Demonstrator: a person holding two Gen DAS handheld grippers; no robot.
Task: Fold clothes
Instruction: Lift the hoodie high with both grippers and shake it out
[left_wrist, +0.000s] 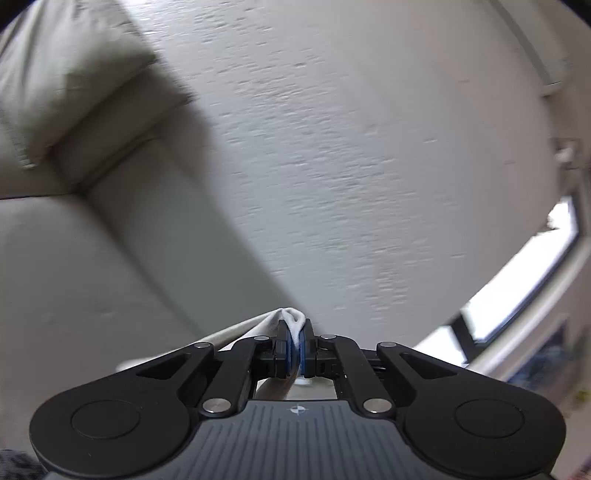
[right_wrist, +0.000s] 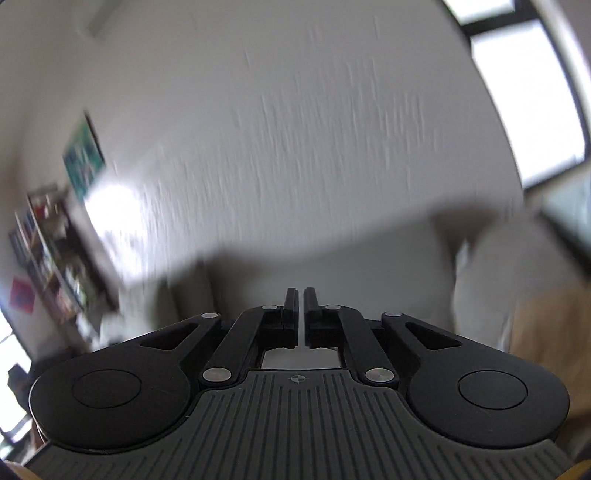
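Observation:
A white garment (left_wrist: 255, 328) is pinched at a fold between the blue pads of my left gripper (left_wrist: 294, 326), which is shut on it. The cloth bunches just above the fingertips and trails down to the left, out of sight under the gripper body. The left wrist view is tilted, facing a pale sofa (left_wrist: 74, 266) and the wall. In the right wrist view my right gripper (right_wrist: 301, 295) shows a narrow gap between its black fingers with nothing in it. No garment appears in that blurred view.
A pale cushion (left_wrist: 55, 74) rests on the sofa at upper left. A textured white wall (left_wrist: 351, 147) fills both views. Windows (right_wrist: 528, 103) are at the right. A cluttered shelf (right_wrist: 55, 258) and a picture (right_wrist: 83, 162) stand at the left.

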